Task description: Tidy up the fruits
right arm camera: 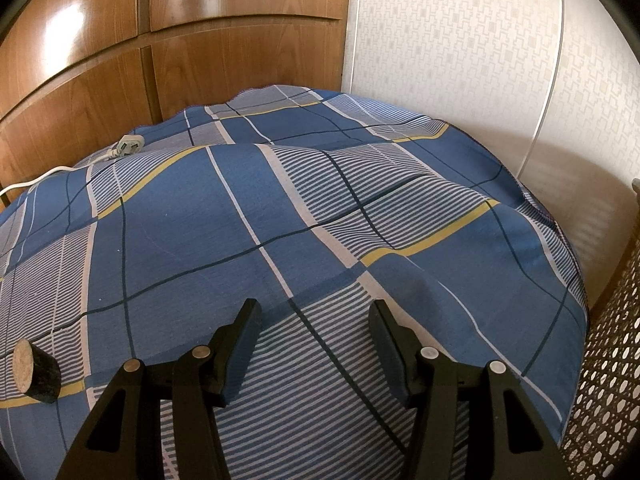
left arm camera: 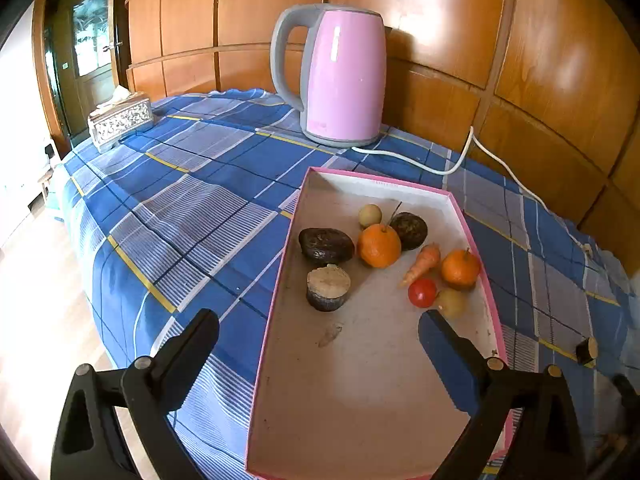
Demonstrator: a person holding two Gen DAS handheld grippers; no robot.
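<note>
Just ahead of open left hand-held gripper (left arm camera: pixel 319 322): fruits (left arm camera: pixel 378 245).

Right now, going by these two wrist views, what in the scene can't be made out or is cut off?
- Yellowish fruit, left wrist view: partly hidden behind the left gripper finger; kind unclear.
- Pink tray, left wrist view: near end cut off by the bottom edge and gripper.
- Tray and its fruits: absent from the right wrist view.
- Dark cut piece on the cloth, right wrist view: kind unclear.
- Right gripper: open, nothing between its fingers.

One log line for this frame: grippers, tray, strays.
left gripper open, empty | right gripper open, empty | tray holds fruits | dark cut piece outside on cloth
</note>
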